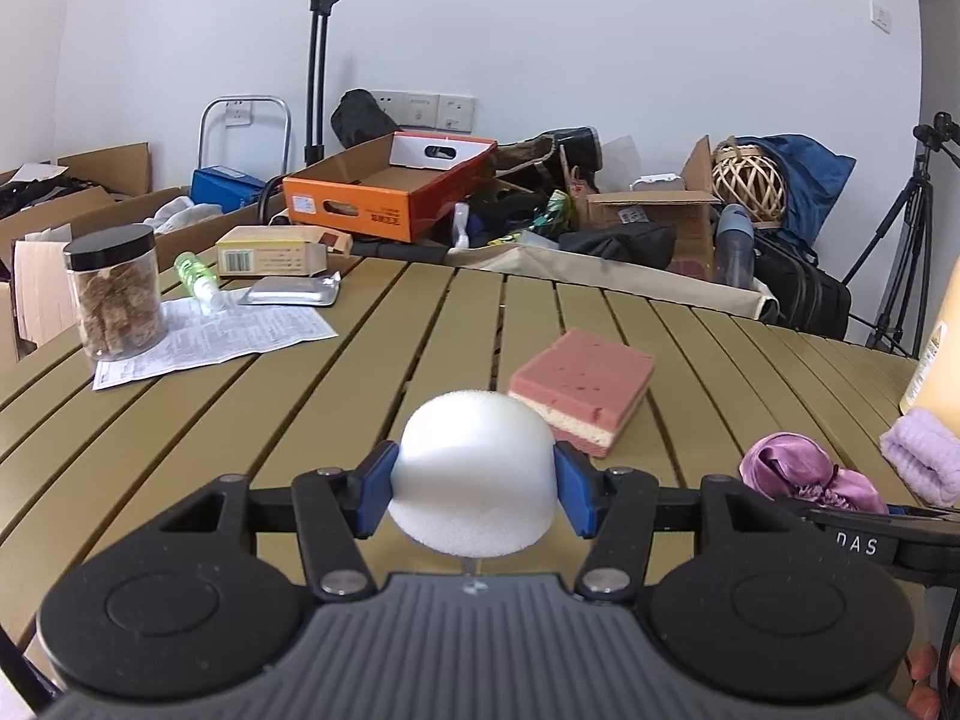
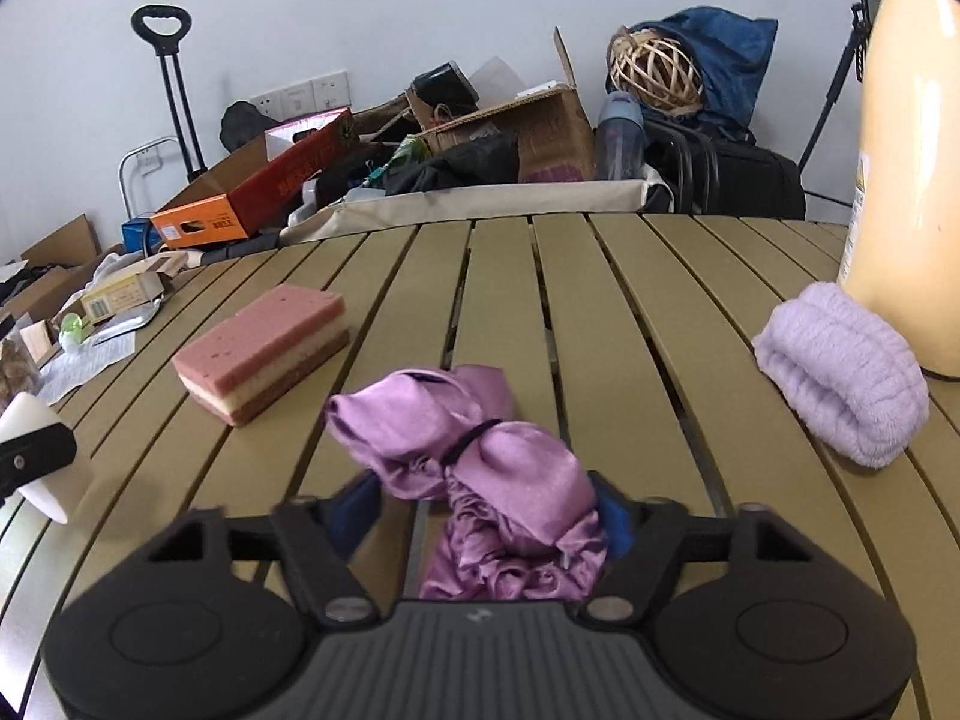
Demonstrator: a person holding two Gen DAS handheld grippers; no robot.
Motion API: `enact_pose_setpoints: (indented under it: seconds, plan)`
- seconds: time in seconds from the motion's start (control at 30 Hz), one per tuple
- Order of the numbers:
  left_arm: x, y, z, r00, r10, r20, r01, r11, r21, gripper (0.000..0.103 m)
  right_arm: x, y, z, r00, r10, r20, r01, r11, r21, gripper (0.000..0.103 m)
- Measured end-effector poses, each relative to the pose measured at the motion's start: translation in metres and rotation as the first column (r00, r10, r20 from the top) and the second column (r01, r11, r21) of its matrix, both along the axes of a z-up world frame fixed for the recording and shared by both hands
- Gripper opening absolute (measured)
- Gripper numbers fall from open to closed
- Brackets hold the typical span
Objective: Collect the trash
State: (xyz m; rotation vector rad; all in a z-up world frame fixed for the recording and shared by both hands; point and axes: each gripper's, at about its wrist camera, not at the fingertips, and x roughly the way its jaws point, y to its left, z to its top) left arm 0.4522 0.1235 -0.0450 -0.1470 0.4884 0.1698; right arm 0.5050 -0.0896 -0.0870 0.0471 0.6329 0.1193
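Observation:
My left gripper (image 1: 475, 495) is shut on a white foam dome (image 1: 474, 462), its blue pads pressing both sides just above the slatted olive table (image 1: 210, 432). In the right wrist view that foam (image 2: 24, 414) shows at the left edge. A crumpled purple satin cloth (image 2: 480, 450) tied with a dark band lies between the fingers of my right gripper (image 2: 486, 516), and the pads sit against its sides. The same cloth (image 1: 804, 471) appears at the right of the left wrist view. A printed leaflet (image 1: 210, 336), a foil blister pack (image 1: 294, 291) and a small carton (image 1: 276, 249) lie at the far left.
A pink and cream sponge (image 2: 264, 348) lies mid-table. A rolled lilac towel (image 2: 840, 378) sits beside a tall yellow bottle (image 2: 906, 180) on the right. A black-lidded jar (image 1: 117, 294) and a small green bottle (image 1: 195, 276) stand far left. Boxes and bags crowd the floor beyond the table.

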Motion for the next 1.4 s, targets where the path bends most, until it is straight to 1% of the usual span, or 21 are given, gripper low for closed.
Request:
enact_pose_setpoints:
  seconds: [0.03, 0.07, 0.1, 0.2, 0.27, 0.37, 0.57, 0.73, 0.83, 1.0, 1.07, 1.17, 1.3, 1.4]
  plan:
    - [-0.001, 0.002, 0.000, 1.000, 0.003, -0.001, -0.003, 1.000, -0.003, 0.057, -0.001, 0.003, 0.001, 1.000, -0.002, 0.006, 0.002, 1.000, -0.023, 0.055]
    - [-0.001, 0.003, 0.000, 1.000, 0.004, -0.001, -0.004, 1.000, -0.007, 0.057, -0.002, 0.005, 0.001, 1.000, 0.003, 0.008, -0.003, 1.000, -0.031, 0.047]
    - [-0.002, 0.005, 0.001, 1.000, 0.006, 0.000, -0.006, 1.000, -0.010, 0.057, -0.002, 0.006, 0.002, 1.000, 0.010, 0.006, -0.010, 1.000, -0.029, 0.045]
    - [-0.003, 0.005, 0.002, 1.000, 0.004, 0.002, -0.004, 1.000, -0.013, 0.057, -0.005, 0.005, 0.004, 1.000, 0.006, -0.001, -0.006, 1.000, -0.025, 0.043]
    - [-0.004, 0.002, 0.003, 1.000, -0.003, 0.004, 0.003, 1.000, -0.013, 0.057, -0.007, 0.004, 0.004, 1.000, 0.004, -0.001, -0.004, 1.000, -0.017, 0.036]
    - [-0.006, -0.004, 0.005, 1.000, -0.016, 0.009, 0.016, 1.000, -0.008, 0.057, -0.011, 0.000, 0.006, 1.000, -0.002, 0.005, 0.002, 1.000, 0.005, 0.032]
    - [-0.015, -0.021, 0.014, 1.000, -0.025, 0.015, 0.025, 1.000, -0.009, 0.057, -0.029, -0.007, 0.014, 0.999, -0.008, 0.033, 0.007, 1.000, 0.030, 0.030]
    - [-0.028, -0.037, 0.018, 0.999, -0.044, 0.005, 0.044, 0.999, -0.015, 0.057, -0.049, -0.017, 0.024, 0.998, -0.002, 0.057, -0.001, 0.999, 0.053, 0.028]
    - [-0.038, -0.042, 0.021, 0.999, -0.048, 0.007, 0.048, 0.999, -0.005, 0.056, -0.067, -0.022, 0.032, 0.997, 0.015, 0.074, -0.020, 0.997, 0.069, 0.028]
    - [-0.061, -0.044, 0.030, 0.999, -0.039, 0.029, 0.039, 0.999, -0.016, 0.056, -0.100, -0.026, 0.042, 0.993, 0.050, 0.105, -0.056, 0.997, 0.060, 0.028]
    - [-0.072, -0.046, 0.031, 0.998, -0.046, 0.037, 0.046, 0.999, -0.008, 0.056, -0.113, -0.028, 0.045, 0.992, 0.065, 0.106, -0.072, 0.996, 0.061, 0.028]
    - [-0.088, -0.052, 0.030, 0.998, -0.046, 0.042, 0.046, 0.999, 0.008, 0.056, -0.133, -0.029, 0.047, 0.990, 0.092, 0.103, -0.098, 0.993, 0.059, 0.028]
    - [-0.110, -0.058, 0.023, 0.998, -0.056, 0.041, 0.057, 0.998, -0.005, 0.056, -0.161, -0.032, 0.052, 0.987, 0.119, 0.111, -0.125, 0.991, 0.055, 0.028]
    - [-0.126, -0.066, 0.015, 0.996, -0.082, 0.035, 0.082, 0.997, 0.009, 0.056, -0.180, -0.036, 0.053, 0.985, 0.132, 0.115, -0.139, 0.989, 0.055, 0.028]
